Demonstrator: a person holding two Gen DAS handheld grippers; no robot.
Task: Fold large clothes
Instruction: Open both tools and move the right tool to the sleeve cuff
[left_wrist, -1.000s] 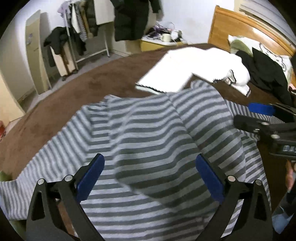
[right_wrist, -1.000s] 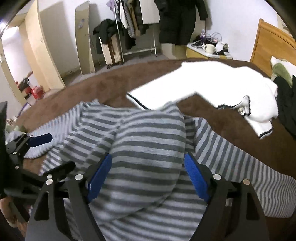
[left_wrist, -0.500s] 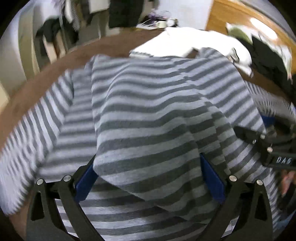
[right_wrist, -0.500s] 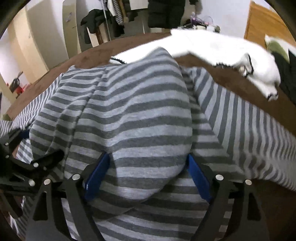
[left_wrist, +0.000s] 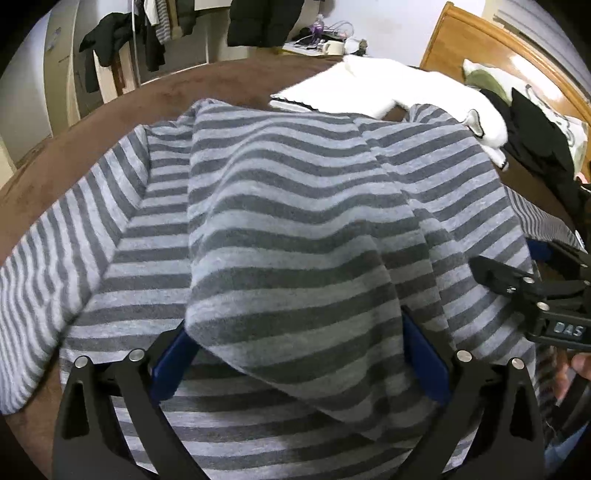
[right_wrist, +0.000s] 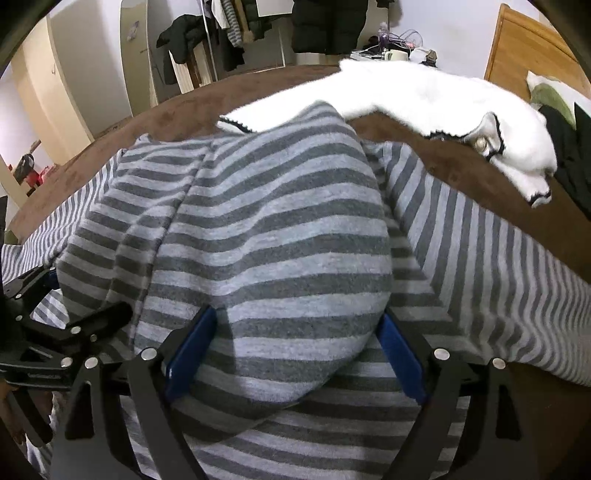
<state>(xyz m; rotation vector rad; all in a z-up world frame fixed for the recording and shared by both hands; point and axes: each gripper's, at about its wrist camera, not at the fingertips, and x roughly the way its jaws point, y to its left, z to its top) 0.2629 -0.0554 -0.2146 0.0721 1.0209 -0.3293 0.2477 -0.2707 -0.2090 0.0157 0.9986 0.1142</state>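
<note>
The grey-and-charcoal striped knit sweater (left_wrist: 295, 221) lies spread on the brown plush bed cover (left_wrist: 184, 96), and a doubled-over flap of it is draped straight ahead of both claws, its folded edge running across from one claw to the other. The left claw (left_wrist: 295, 354) stands spread wide, its blue pads (left_wrist: 166, 369) apart with the flap lying loosely between them; nothing is pinched. The right claw (right_wrist: 291, 354) is likewise spread, its blue pads (right_wrist: 188, 354) clear of the rounded bulge of cloth sitting between them (the pads do not press it). Each claw shows at the edge of the other's view, so the two hands sit side by side, both tilted steeply down at the bed. One striped sleeve trails away outward of the left claw, another outward of the right, so the garment's long axis lies crosswise to both. Beyond the sweater, farther ahead, lies a white fleecy garment with dark trim (right_wrist: 424, 92), just touching or overlapped by the striped fold. My judgement: the flap is laid down and released, and either sleeve is the next thing to fold in, each nearer its own hand
</note>
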